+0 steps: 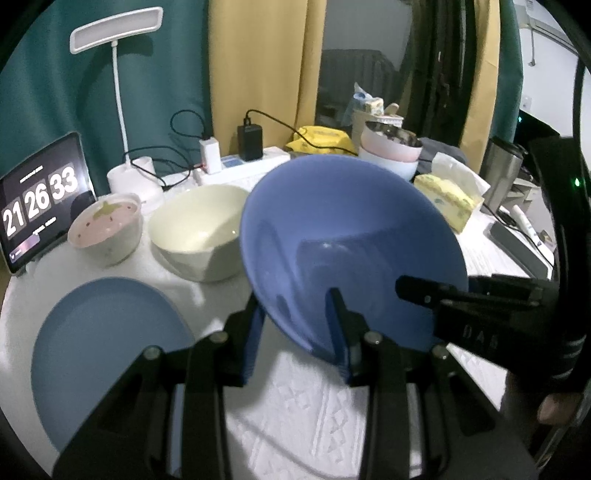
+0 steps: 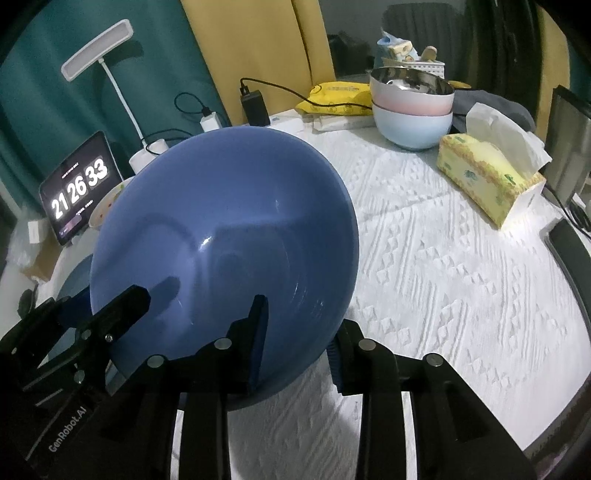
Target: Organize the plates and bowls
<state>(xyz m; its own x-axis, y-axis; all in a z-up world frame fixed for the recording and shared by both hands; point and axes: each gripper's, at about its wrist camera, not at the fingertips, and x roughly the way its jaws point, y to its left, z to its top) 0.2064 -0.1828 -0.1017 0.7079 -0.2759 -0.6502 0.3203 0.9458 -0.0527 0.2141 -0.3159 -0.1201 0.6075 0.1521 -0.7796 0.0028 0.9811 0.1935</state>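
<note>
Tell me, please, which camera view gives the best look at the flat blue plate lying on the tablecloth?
The left wrist view: the flat blue plate lies nearly whole at lower left, only its near edge behind the gripper's frame. In the right wrist view just a dim sliver shows past the tilted blue bowl, which hides the rest.

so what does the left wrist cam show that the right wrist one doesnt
Only the left wrist view shows the cream bowl, the whole blue plate lying flat on the cloth and the lidded strawberry bowl.

Only the right wrist view shows the open stretch of white tablecloth running to the table's right edge.

Both show the big blue bowl tilted, its rim between both sets of tongs, the clock tablet, the desk lamp, the stacked pastel bowls and the tissue box.
</note>
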